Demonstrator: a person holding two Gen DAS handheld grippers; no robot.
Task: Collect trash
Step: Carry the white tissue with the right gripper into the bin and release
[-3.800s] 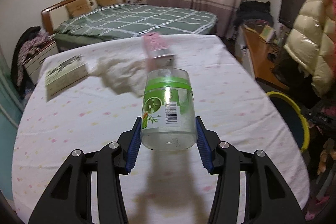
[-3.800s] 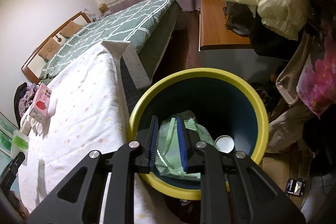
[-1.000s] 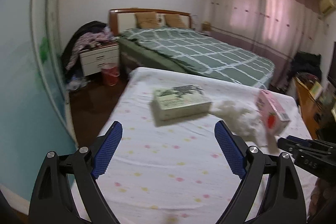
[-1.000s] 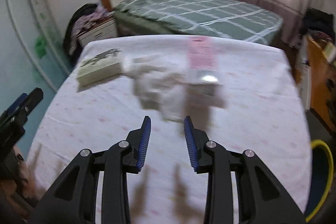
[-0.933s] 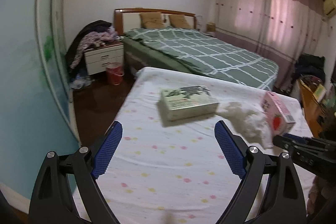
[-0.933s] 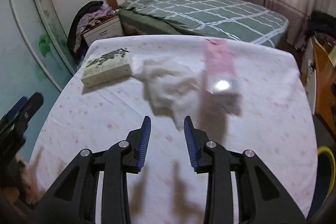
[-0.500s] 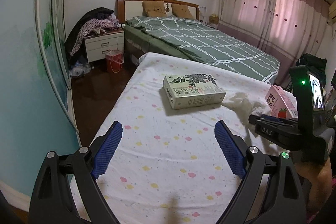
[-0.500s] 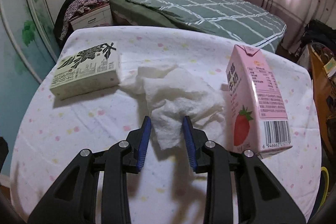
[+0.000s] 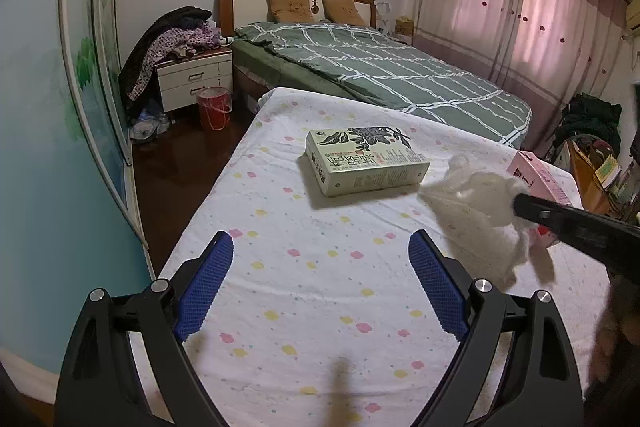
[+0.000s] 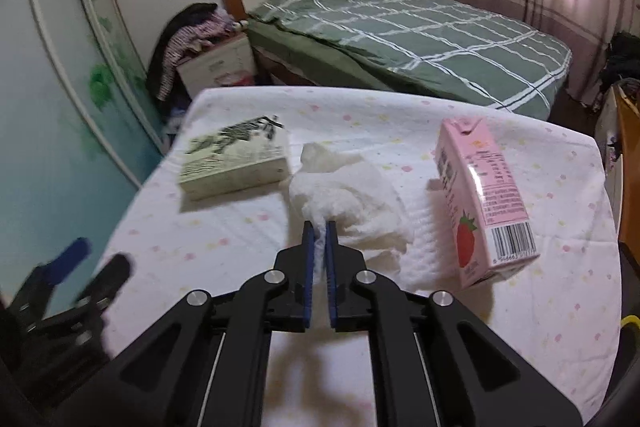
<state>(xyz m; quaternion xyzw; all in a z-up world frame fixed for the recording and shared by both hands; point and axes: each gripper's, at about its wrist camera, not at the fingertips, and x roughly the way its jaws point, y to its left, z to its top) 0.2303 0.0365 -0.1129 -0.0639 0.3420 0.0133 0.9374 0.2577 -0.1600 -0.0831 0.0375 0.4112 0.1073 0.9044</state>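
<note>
A crumpled white tissue lies on the flowered tablecloth, and my right gripper is shut on its near edge. In the left wrist view the tissue hangs lifted from the right gripper's black finger. A pink strawberry milk carton stands to the tissue's right; only its top shows in the left wrist view. My left gripper is wide open and empty above the table's near left part.
A pale green book lies flat at the table's far left, also in the right wrist view. A green checked bed stands behind. A yellow bin rim shows past the table's right edge.
My right gripper has come down over the tissue, shut on it and lifted its edge. My left gripper has stayed open, drifting slightly forward over the table.
</note>
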